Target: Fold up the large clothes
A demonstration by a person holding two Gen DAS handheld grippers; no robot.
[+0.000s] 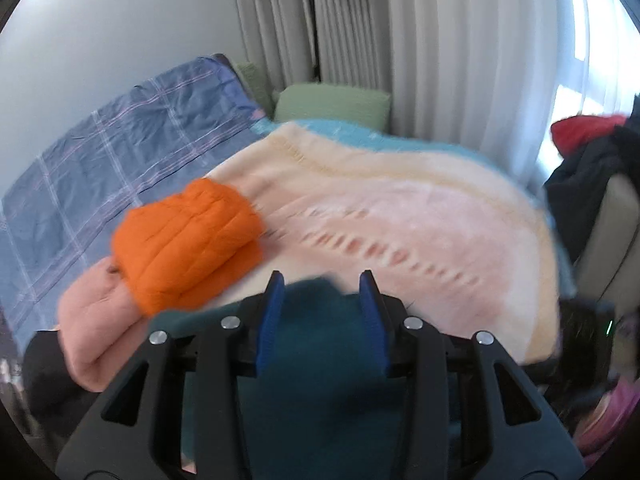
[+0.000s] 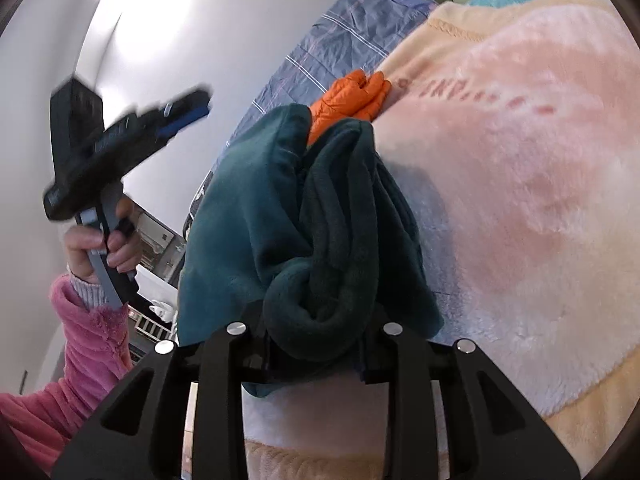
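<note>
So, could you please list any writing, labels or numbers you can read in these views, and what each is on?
None can be read.
Reddish marks on the pink blanket: too blurred to tell whether they are lettering.
Pale print on the left gripper body: too blurred to read.

Left tongs (image 1: 322, 284) raised, parted; right tongs (image 2: 316, 320) clamped on cloth.

A fluffy pink and cream blanket (image 1: 400, 216) with a blue edge covers most of the bed. Beside it lies a blue checked sheet (image 1: 100, 168), next to a plain white wall (image 1: 120, 20). At the head of the bed there is a green pillow (image 1: 332, 106). Behind the pillow hang white curtains (image 1: 440, 40), and a black pole (image 1: 310, 20) stands between them. A beige chair (image 1: 608, 240) stands near the window.
</note>
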